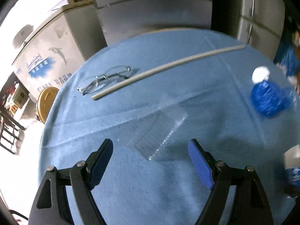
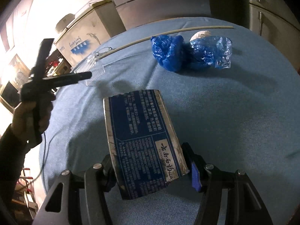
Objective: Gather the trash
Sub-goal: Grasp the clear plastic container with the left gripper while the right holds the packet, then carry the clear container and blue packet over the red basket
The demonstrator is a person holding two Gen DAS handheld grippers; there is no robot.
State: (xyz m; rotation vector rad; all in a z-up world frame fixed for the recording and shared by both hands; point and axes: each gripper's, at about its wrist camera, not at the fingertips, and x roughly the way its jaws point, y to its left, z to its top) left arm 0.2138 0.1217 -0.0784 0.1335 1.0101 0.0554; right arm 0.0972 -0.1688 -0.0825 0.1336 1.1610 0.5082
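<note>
My right gripper (image 2: 150, 161) is shut on a dark blue printed carton (image 2: 142, 142) and holds it above the blue cloth (image 2: 225, 121). Crumpled blue plastic bags (image 2: 191, 51) with a white wad lie at the far side; they also show in the left wrist view (image 1: 270, 99). My left gripper (image 1: 151, 148) is open and empty, just above a clear plastic comb (image 1: 159, 131). The left gripper also shows in the right wrist view (image 2: 84, 76), held by a hand over the comb (image 2: 91, 67).
Glasses (image 1: 105, 78) and a long pale stick (image 1: 168, 65) lie on the far part of the blue cloth (image 1: 131, 187). A white chest freezer (image 1: 46, 56) stands at the left. Grey cabinets stand behind the table.
</note>
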